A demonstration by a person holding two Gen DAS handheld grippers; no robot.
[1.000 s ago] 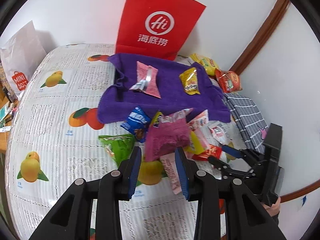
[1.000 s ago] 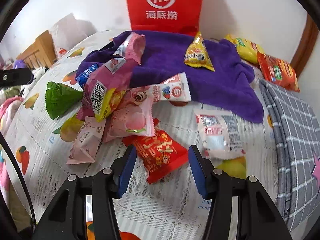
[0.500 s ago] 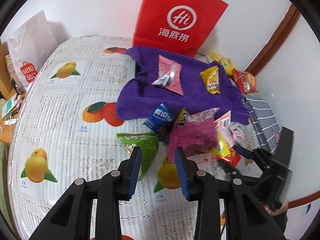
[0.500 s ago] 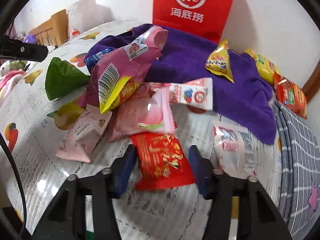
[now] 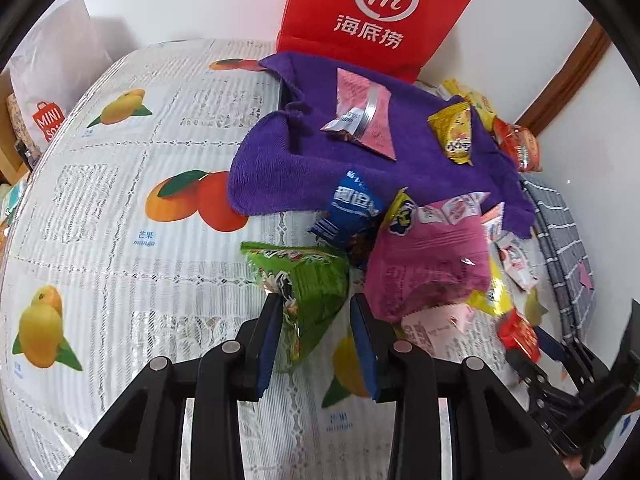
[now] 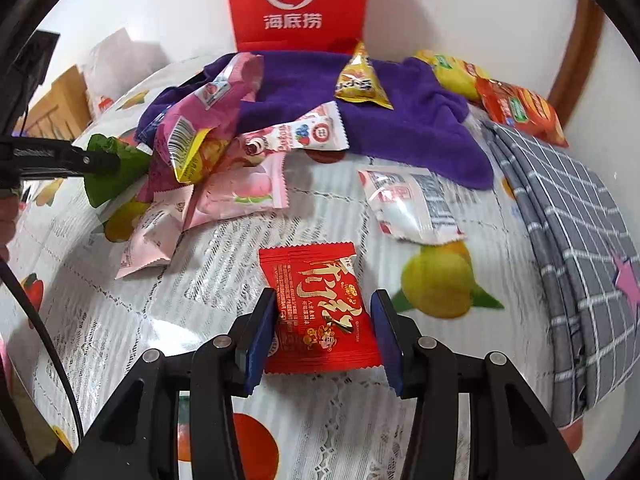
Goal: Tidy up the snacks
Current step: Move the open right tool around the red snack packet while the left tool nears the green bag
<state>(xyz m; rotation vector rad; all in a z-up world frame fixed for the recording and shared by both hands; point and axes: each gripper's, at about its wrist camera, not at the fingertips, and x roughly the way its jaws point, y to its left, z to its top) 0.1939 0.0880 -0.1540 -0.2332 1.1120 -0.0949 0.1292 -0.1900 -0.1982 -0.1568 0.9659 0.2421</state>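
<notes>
Left claw point(image 5: 316, 326): narrowly spread, blue pads on either side of the green snack packet point(image 5: 304, 280). The left pad looks to touch the wrapper; a gap shows at the right pad. No firm pinch can be told.

Right claw point(image 6: 322, 326): set wider, straddling the red snack packet point(image 6: 320, 308), which lies flat on the bench point(image 6: 200, 300). The packet's edges meet or slip under both pads; whether they press is unclear.

Snack heap, on the fruit-print cloth of the bench: magenta bag point(image 5: 428, 268), blue packet point(image 5: 348, 216), pale pink sachets, all just beside the green packet. The right claw's red packet lies apart from the heap.

Purple towel point(image 5: 320, 152), behind the heap: carries a pink sachet point(image 5: 364, 112) and a yellow packet point(image 5: 454, 132).

Red paper bag point(image 5: 380, 12): upright against the wall, behind the towel.

Left view only: the pink sachet on the towel, the white shopping bag point(image 5: 56, 76) at far left, the right claw as dark framework at lower right.

Right view only: a white sachet point(image 6: 412, 204) lying alone, the checked grey cloth point(image 6: 572, 240), the left claw's arm reaching the green packet from the left edge.
</notes>
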